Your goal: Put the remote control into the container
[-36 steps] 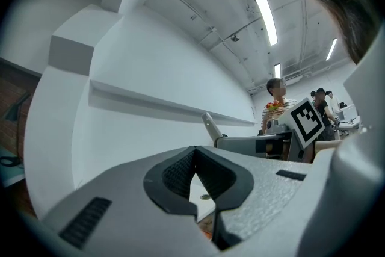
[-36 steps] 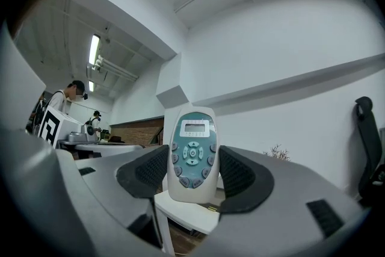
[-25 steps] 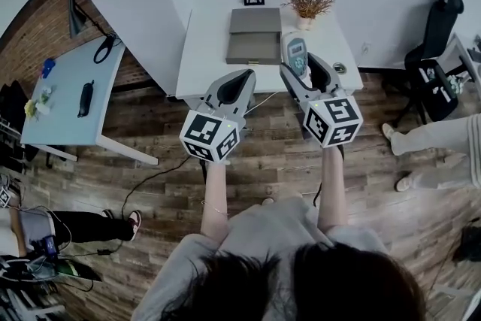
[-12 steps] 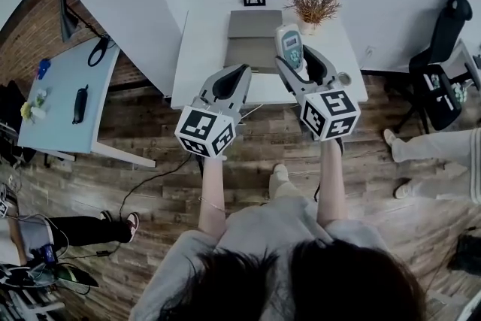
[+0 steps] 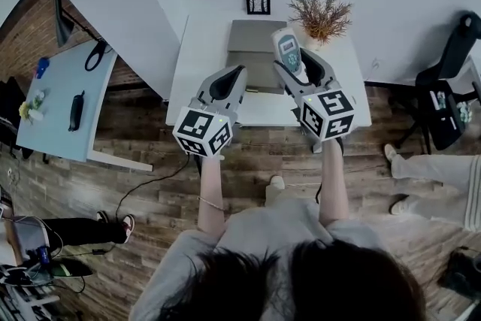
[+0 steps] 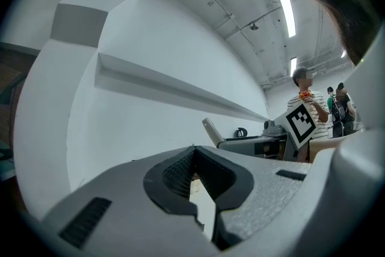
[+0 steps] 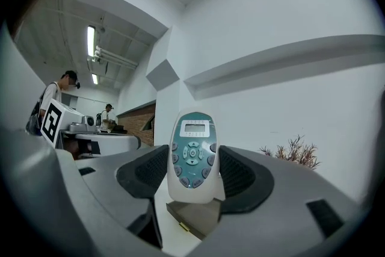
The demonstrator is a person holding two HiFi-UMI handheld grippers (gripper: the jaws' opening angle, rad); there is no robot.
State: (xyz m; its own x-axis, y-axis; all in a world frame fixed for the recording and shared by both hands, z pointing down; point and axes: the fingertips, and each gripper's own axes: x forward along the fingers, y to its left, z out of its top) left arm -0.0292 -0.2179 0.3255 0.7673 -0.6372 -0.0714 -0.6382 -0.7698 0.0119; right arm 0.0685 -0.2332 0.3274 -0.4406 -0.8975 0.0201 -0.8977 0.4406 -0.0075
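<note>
Shifting left since a second ago, the right gripper (image 5: 294,68) is clamping the remote control (image 5: 288,50) just above frame centre, now over the right edge of the grey container (image 5: 252,34). Left of it, the left gripper (image 5: 231,77) is hovering closed and empty above the white table (image 5: 197,56); a dried plant (image 5: 322,11) is standing beyond, upper right

Bare white table (image 5: 197,49) lay left of the grey container (image 5: 252,41) — open room for an approach from that side. The dried plant (image 5: 322,11) stood near the container's right rear and the picture frame (image 5: 257,0) stood at the wall just behind, while the left gripper (image 5: 234,75) hung over its front-left corner.
</note>
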